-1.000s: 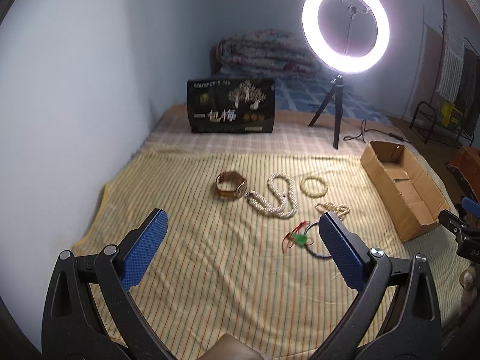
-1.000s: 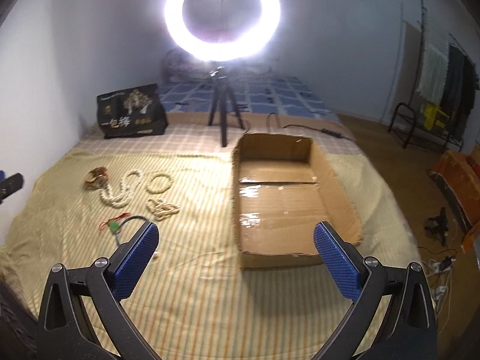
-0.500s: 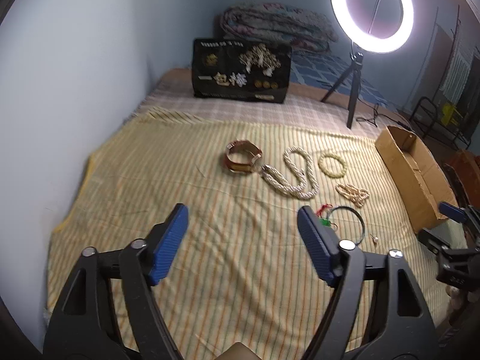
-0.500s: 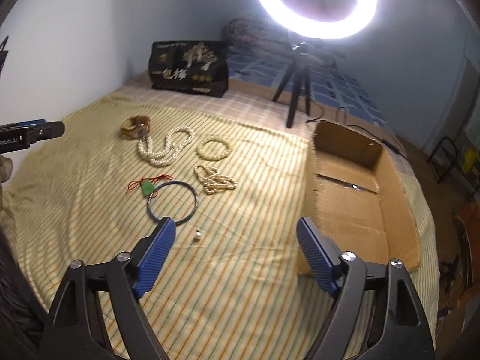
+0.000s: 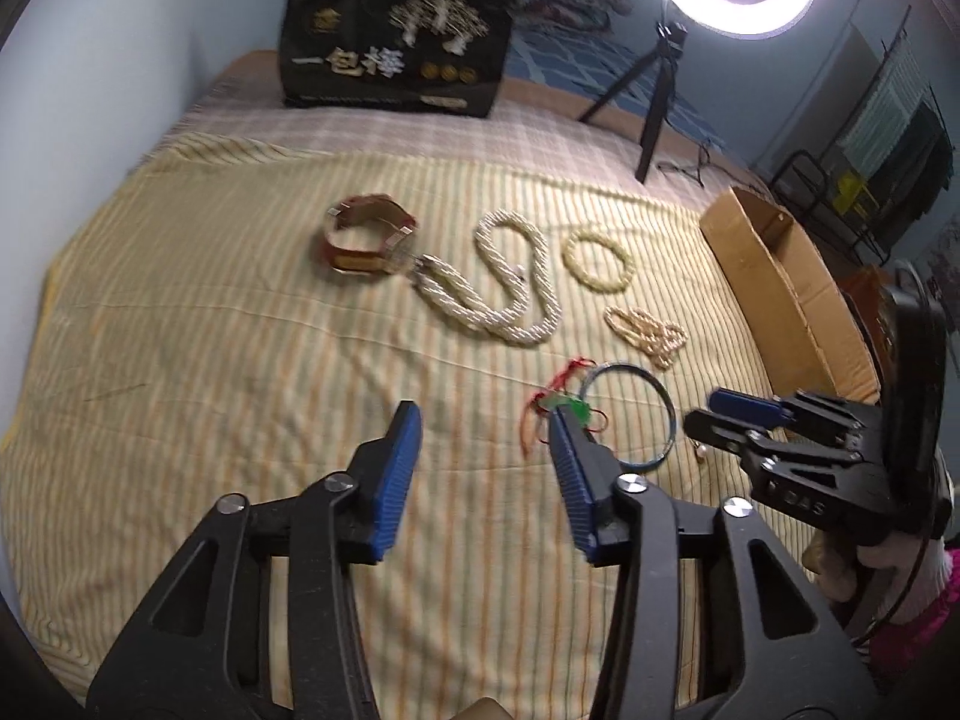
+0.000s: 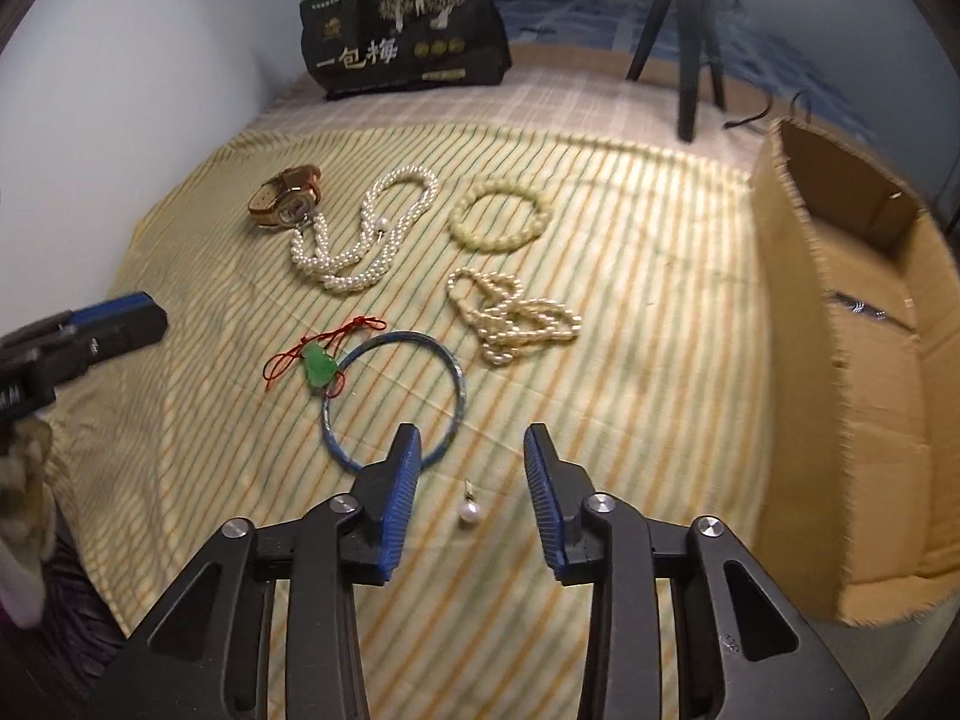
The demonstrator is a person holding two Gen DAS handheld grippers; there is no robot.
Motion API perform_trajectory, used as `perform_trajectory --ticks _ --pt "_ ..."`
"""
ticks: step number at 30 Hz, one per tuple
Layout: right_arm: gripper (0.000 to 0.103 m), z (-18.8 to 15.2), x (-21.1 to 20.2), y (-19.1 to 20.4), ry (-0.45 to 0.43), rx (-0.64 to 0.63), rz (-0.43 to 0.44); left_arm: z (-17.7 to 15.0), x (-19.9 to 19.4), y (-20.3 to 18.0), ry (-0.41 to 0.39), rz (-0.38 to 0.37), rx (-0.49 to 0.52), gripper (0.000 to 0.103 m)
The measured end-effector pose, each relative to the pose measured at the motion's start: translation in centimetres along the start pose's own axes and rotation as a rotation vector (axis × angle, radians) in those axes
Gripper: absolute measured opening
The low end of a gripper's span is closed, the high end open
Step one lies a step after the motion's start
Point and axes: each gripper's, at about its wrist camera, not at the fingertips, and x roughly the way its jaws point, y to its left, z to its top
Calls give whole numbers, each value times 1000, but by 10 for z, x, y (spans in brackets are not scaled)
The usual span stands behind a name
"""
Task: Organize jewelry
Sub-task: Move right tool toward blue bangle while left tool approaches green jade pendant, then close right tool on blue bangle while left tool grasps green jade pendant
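Jewelry lies on a striped bedspread: a brown watch (image 5: 366, 240) (image 6: 288, 204), a long pearl necklace (image 5: 498, 288) (image 6: 360, 240), a pale bead bracelet (image 5: 624, 276) (image 6: 462, 228), a small pearl strand (image 5: 648, 330) (image 6: 516, 318), a blue bangle (image 5: 666, 408) (image 6: 459, 384) and a green pendant on red cord (image 5: 567, 405) (image 6: 318, 366). My right gripper (image 6: 472, 438) (image 5: 744, 414) is closing around a single pearl drop (image 6: 468, 510), and its pads are clear of it. My left gripper (image 5: 483, 414) (image 6: 120, 315) is closing on nothing, just left of the pendant.
An open cardboard box (image 5: 774, 294) (image 6: 870, 420) lies along the right side of the bed. A black printed bag (image 5: 390, 54) (image 6: 408, 42) stands at the back, beside a ring light (image 5: 726, 18) on a tripod (image 6: 690, 48). A wall runs along the left.
Both grippers tipped down toward the bedspread and their jaws narrowed. The right view swung left from the box to the jewelry, bringing the pearl drop between its fingers.
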Motion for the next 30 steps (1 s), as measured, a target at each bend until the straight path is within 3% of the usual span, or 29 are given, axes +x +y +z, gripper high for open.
perform_trajectory --ticks 6,17,22,30 --pt "28 8 15 0 22 11 21 0 19 -13 44 -33 20 33" --pt "22 11 27 5 30 -58 -18 -2 41 -25 86 -36 43 33" --pt "14 10 27 11 26 -125 -81 -3 49 -30 109 -40 54 33" --pt "8 7 25 5 25 -140 -112 2 59 -33 115 -30 42 33"
